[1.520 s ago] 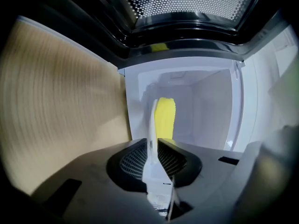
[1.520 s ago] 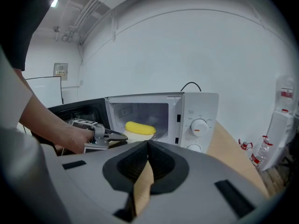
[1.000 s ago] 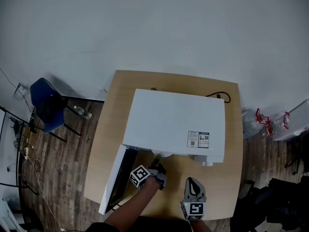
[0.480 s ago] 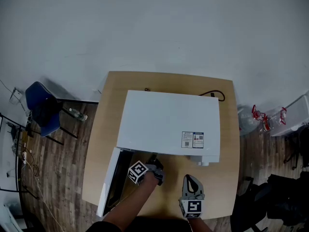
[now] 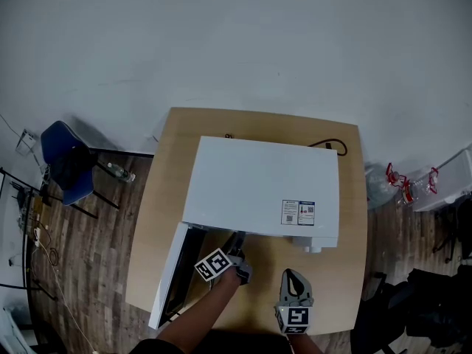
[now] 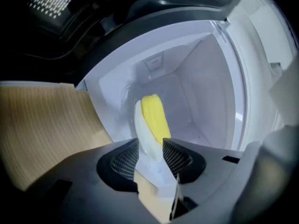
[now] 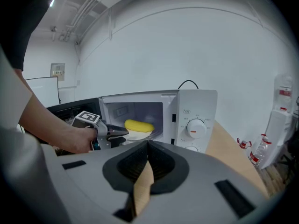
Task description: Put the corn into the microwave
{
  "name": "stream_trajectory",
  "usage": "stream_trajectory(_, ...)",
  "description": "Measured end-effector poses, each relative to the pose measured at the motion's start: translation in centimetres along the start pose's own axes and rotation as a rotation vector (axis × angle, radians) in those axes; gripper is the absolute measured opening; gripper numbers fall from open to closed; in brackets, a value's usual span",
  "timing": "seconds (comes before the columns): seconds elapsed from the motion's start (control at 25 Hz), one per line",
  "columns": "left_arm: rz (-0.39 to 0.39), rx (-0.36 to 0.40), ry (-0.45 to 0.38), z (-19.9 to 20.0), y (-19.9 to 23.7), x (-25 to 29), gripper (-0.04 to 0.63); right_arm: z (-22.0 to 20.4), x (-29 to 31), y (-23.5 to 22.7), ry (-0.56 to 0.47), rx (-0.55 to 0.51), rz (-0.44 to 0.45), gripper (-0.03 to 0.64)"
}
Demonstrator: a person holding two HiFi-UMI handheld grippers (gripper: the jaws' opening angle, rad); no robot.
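In the microwave [image 7: 196, 107], corn [image 7: 139, 125] on a white plate [image 7: 136, 135], seemingly level.

My left gripper [image 6: 150, 152], jaws opening around the white plate [image 6: 144, 135]; on it lies the yellow corn [image 6: 155, 118], inside the microwave [image 6: 208, 85].

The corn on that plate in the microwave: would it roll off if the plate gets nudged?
Probably yes: the corn looks rounded and smooth, lying loose on a shallow white plate, so a jolt may roll it. It seems stiff, holding its shape.
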State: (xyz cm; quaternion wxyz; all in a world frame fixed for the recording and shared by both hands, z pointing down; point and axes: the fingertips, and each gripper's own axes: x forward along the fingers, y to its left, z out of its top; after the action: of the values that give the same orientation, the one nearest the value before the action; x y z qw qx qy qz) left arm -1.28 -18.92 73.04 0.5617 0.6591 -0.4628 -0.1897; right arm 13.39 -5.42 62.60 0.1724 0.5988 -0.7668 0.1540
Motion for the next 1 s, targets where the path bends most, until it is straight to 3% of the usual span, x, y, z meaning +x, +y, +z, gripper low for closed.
stream_trajectory(0.2,0.095,0.24,0.05,-0.2,0.6,-0.9,0.138,-0.4,-0.4,-0.2,0.008,0.018,-0.018,0.06)
stream_trajectory(0.32,0.143,0.343,0.059,-0.3,0.6,-1.6,0.138,-0.5,-0.6,0.0,0.003,0.014,-0.014,0.06)
stream_trajectory(0.68,0.14,0.436,0.091,-0.8,0.1,-1.4,0.138,-0.9,-1.1,0.7,0.009,0.011,-0.01,0.06)
stream_trajectory(0.88,0.162,0.606,0.109,-0.2,-0.3,-0.9,0.138,-1.0,-1.4,0.4,0.01,0.015,-0.02,0.06)
stream_trajectory(1.0,0.16,0.648,0.125,-0.2,-0.5,-0.4,0.138,-1.4,-1.4,0.1,0.027,0.016,-0.023,0.06)
